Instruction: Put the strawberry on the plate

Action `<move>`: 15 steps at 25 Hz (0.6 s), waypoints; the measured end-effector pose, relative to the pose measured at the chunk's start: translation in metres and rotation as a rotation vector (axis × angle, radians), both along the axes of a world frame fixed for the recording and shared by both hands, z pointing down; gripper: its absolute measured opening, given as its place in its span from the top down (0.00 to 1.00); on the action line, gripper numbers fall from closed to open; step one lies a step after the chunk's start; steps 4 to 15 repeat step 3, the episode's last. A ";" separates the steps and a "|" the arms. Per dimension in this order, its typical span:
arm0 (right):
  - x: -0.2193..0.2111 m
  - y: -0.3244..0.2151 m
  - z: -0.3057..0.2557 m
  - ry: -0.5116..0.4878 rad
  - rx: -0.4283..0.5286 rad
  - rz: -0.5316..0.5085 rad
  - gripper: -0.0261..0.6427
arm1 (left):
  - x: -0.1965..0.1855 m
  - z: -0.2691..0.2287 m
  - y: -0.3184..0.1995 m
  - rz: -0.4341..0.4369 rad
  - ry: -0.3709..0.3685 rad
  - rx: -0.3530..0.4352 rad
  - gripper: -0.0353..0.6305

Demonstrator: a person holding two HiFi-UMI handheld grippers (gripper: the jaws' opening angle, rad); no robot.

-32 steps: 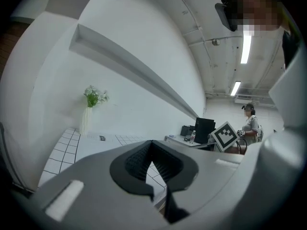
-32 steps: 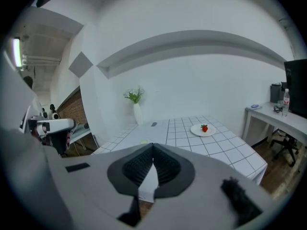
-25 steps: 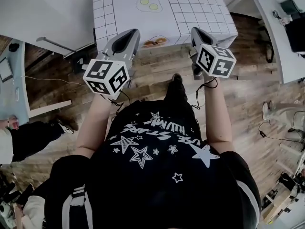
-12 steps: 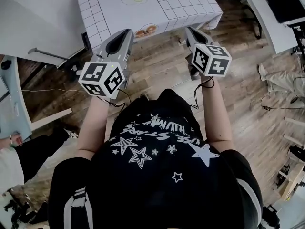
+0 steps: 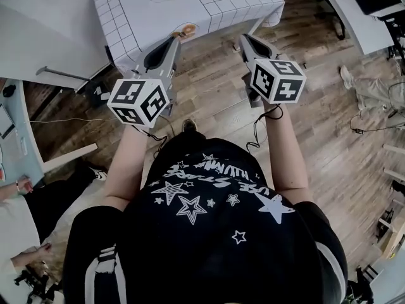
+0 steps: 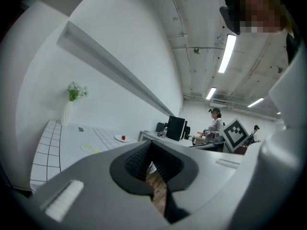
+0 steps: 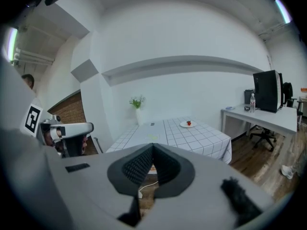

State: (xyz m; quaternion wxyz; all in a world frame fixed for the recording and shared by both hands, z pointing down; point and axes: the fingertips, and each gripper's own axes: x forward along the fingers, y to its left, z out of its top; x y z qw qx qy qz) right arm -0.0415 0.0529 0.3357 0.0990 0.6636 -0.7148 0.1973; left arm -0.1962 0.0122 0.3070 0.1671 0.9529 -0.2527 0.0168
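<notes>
The strawberry point(image 7: 188, 122) is seen as a small red spot on the white plate point(image 7: 193, 125). The plate stands near the far right corner of the worktop point(image 7: 158, 138), a table under a white checked cloth. The fruit is therefore judged to be lying on the plate already, though contact cannot be confirmed at this range. Its long axis cannot be made out either.

The right hand-held gripper point(image 7: 152, 151) is held with its jaws fully closed, and nothing is gripped between them. Only floor is seen through the slot below the pads. The left hand-held gripper point(image 6: 151, 147) is likewise closed and empty.

In the head view both tools are carried over the wooden floor point(image 5: 209, 87), just short of the worktop's near edge. The left hand-held gripper point(image 5: 172, 42) is pointed at the middle of that edge, and the right hand-held gripper point(image 5: 243, 40) at its right half. The plate is not included in that view.

From the right hand-held gripper the strawberry is found ahead and a little to the right of the jaw line, across nearly the whole depth of the worktop. In the left gripper view the strawberry point(image 6: 123, 137) and plate point(image 6: 117, 138) are seen equally far off, just left of the jaw line.

Since the plate is set on the worktop's right side, the right hand-held gripper is judged the nearer. For any grasp it would have to be carried forward over the near edge toward the far right corner and its jaws opened.
</notes>
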 end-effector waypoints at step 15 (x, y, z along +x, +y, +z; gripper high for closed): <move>0.001 0.023 0.003 0.012 0.032 -0.022 0.94 | 0.014 0.008 0.030 0.022 -0.001 0.024 0.93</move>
